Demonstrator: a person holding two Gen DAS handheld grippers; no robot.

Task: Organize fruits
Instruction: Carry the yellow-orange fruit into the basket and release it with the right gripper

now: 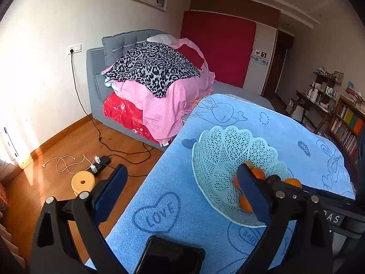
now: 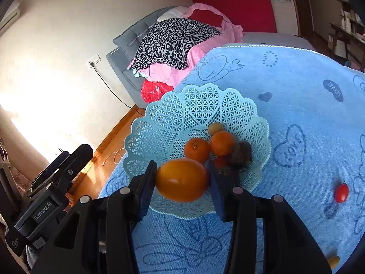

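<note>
A pale blue lattice basket (image 2: 159, 118) (image 1: 219, 150) sits on the blue towel-covered table (image 2: 296, 86). My right gripper (image 2: 182, 180) is shut on a large orange fruit (image 2: 182, 179), held over the basket's near rim. Inside lie two smaller oranges (image 2: 197, 149) (image 2: 222, 142), a small yellowish fruit (image 2: 215, 127), a brownish fruit (image 2: 241, 151) and a partly hidden red one. A red cherry tomato (image 2: 341, 192) and a yellow fruit (image 2: 333, 261) lie on the towel to the right. My left gripper (image 1: 182, 182) stands open at the table's left edge, left of the basket, with nothing between its fingers.
A dark phone (image 1: 168, 256) rests on the towel near my left gripper. A bed (image 1: 159, 86) piled with pink and leopard bedding stands beyond the table. Cables, a power strip (image 1: 100, 163) and a yellow roll (image 1: 82, 182) lie on the wooden floor. Bookshelves (image 1: 346, 123) stand at right.
</note>
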